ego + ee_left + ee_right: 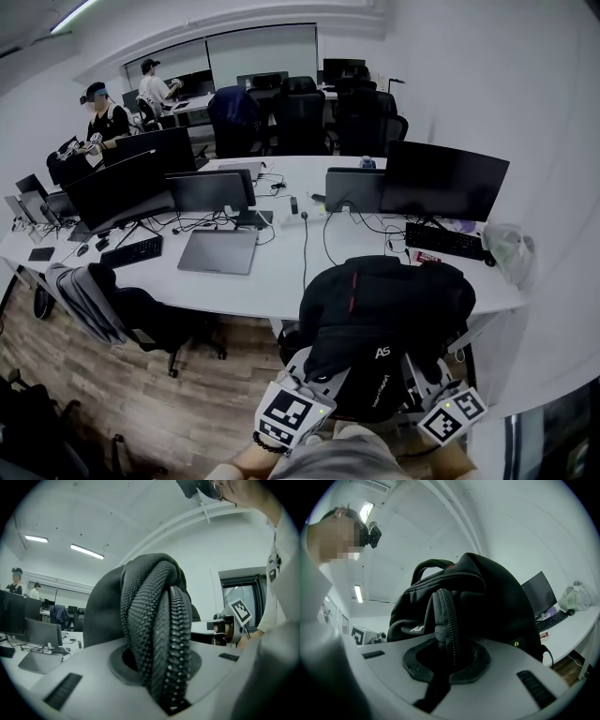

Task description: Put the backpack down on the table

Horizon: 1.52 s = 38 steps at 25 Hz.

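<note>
Nearest the lens: left gripper (pixel 312 373) and right gripper (pixel 419 373), marker cubes facing up, both pointing level toward the table. Left gripper view: fingers clamped on a thick rolled fold of the backpack's zip-edged fabric. Right gripper view: fingers clamped on a thinner zip-edged fold. By size from here. White table (pixel 281 277): long, cluttered, taken as reference. Black backpack (pixel 384 309): hung between the two grippers at the table's near edge, toward its right end, with its upper part overlapping the tabletop in the head view; whether it touches the top cannot be told. Dark monitor (pixel 445 178): upright on the table just beyond the backpack. Office chair (pixel 141 314) with a grey garment over it: at the table's near edge, well left of the backpack. Closed laptop (pixel 218 251): flat on the table, mid-length. Black keyboard (pixel 445 241): on the table between monitor and backpack. Pale plastic bag (pixel 511 251): at the table's right end. Small red-and-white box (pixel 427 256): on the table, just beside the keyboard's near edge.
</note>
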### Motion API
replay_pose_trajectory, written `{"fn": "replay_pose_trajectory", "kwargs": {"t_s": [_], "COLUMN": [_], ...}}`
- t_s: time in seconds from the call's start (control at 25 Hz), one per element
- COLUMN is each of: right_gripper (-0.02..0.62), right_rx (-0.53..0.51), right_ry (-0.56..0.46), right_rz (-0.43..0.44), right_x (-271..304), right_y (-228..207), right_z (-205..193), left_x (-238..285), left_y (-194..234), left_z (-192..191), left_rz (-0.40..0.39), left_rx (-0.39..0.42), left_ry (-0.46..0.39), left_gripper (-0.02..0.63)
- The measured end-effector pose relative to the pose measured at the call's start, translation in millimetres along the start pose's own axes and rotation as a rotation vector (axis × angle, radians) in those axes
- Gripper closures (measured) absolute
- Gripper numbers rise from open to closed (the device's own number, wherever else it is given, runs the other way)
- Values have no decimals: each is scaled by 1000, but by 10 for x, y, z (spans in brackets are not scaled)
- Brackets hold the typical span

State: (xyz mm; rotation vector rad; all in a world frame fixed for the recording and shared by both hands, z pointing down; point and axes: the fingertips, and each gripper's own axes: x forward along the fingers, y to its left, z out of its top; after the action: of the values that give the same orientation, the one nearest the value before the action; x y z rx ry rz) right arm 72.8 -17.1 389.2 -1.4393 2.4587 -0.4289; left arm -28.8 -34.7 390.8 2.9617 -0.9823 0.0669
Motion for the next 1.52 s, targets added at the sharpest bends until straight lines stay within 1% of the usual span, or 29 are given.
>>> {"fn": "replay_pose_trajectory", "kwargs": {"t_s": [0.4,0.64,0.88,1.0,1.08,1.28,1.36,1.52], "right_gripper": [563,563,563,563,563,563,563,563], "right_rx": [12,12,-5,-15,-18,-20,-17,-8], "right_ry": [8,16,14,13,14,22,26,33], "right_rz": [36,70,108,125,139,164,168,173], "right_x": [423,752,1049,1170,1244,1374,1423,1554], "right_y": [-474,-912,-1294,-1487,-1610,-1805,-1872,-1994], "right_z": [131,292,502,608,674,791,822,848], "left_x": [520,999,1437,1664,1803,2030,2103,2234], "left_y": [328,567,771,830,871,945,973,1092], "left_z": [19,41,126,178,197,249,271,256], "left_rz": [37,74,111,118,128,147,153,165], "left_rx": [9,9,17,21,20,25,14,18], "left_ry": [16,24,18,-5,-5,-13,-5,10], "left_gripper": [543,543,543,543,543,543,543,543]}}
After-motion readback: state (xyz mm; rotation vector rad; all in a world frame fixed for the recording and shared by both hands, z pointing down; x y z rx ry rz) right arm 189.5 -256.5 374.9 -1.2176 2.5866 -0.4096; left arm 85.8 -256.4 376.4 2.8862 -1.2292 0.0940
